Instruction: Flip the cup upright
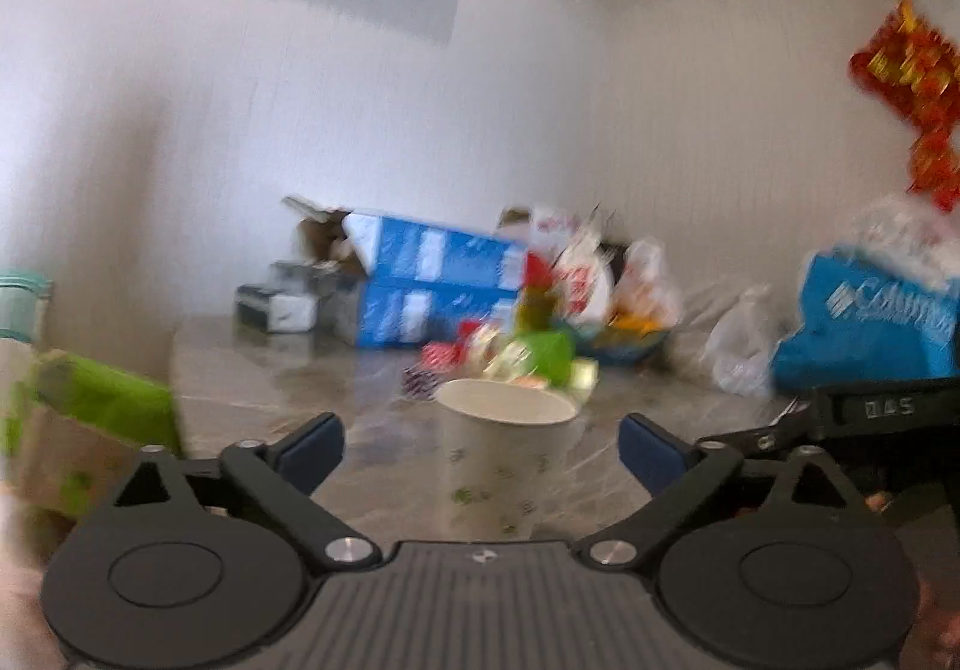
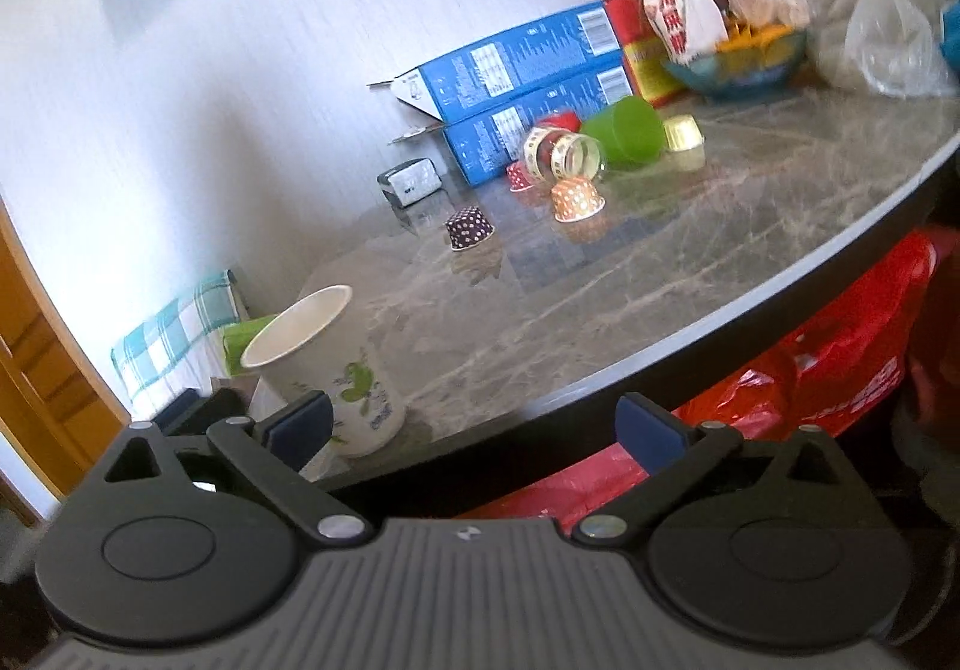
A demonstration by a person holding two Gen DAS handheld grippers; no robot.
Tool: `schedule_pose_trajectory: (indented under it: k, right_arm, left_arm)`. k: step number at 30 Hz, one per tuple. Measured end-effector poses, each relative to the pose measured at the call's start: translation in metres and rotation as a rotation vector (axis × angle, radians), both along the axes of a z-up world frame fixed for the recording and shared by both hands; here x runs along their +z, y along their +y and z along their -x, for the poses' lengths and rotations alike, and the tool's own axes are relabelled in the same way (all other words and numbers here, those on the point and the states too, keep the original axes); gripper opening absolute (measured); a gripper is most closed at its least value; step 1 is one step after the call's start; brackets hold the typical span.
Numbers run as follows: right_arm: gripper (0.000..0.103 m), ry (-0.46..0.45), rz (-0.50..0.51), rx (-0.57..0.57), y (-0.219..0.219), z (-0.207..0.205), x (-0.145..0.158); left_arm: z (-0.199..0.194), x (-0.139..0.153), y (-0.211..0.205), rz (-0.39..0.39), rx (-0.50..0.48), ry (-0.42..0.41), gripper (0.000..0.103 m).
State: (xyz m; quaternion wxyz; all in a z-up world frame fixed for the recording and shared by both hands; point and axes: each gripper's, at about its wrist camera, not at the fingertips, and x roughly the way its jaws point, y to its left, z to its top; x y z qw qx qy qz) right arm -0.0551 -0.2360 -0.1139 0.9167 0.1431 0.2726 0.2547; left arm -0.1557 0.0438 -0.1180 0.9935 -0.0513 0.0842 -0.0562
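A white paper cup with green prints stands upright, mouth up, on the marble table near its front edge. It stands between the spread fingers of my left gripper, which is open and not touching it. The left wrist view is blurred. In the right wrist view the cup stands at the lower left, near the table edge. My right gripper is open and empty, in front of the table edge and to the right of the cup. Part of the right gripper shows at the right of the left wrist view.
Several small patterned cupcake liners, a green cup on its side, blue boxes, a bowl of snacks and plastic bags sit at the back of the table. A red bag hangs below the edge.
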Motion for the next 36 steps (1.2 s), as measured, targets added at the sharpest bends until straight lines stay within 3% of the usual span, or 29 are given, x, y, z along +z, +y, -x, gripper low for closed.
schedule_pose_trajectory:
  k: [3,5,10,15,21,36]
  right_arm:
    - [0.102,-0.036,0.055,0.005,0.007,0.015,0.017]
    - [0.102,-0.062,0.119,0.001,0.015,0.023,0.031]
    - [0.102,-0.168,0.153,-0.048,0.022,0.051,0.062]
    - [0.102,-0.088,0.243,-0.010,0.022,0.054,0.086]
    - [0.102,-0.008,0.155,-0.036,0.003,0.048,0.089]
    - [0.102,-0.042,0.230,-0.034,0.002,0.080,0.101]
  left_arm:
    - [0.000,0.022,0.005,-0.043,0.000,0.162,0.102]
    - [0.005,0.036,0.009,-0.041,-0.025,0.211,0.102]
    - [0.030,0.070,0.003,-0.077,-0.061,0.183,0.102]
    - [0.038,0.082,-0.010,-0.112,-0.061,0.238,0.102]
    - [0.034,0.087,-0.006,-0.061,-0.051,0.287,0.102]
    - [0.043,0.102,-0.012,-0.081,-0.005,0.292,0.102]
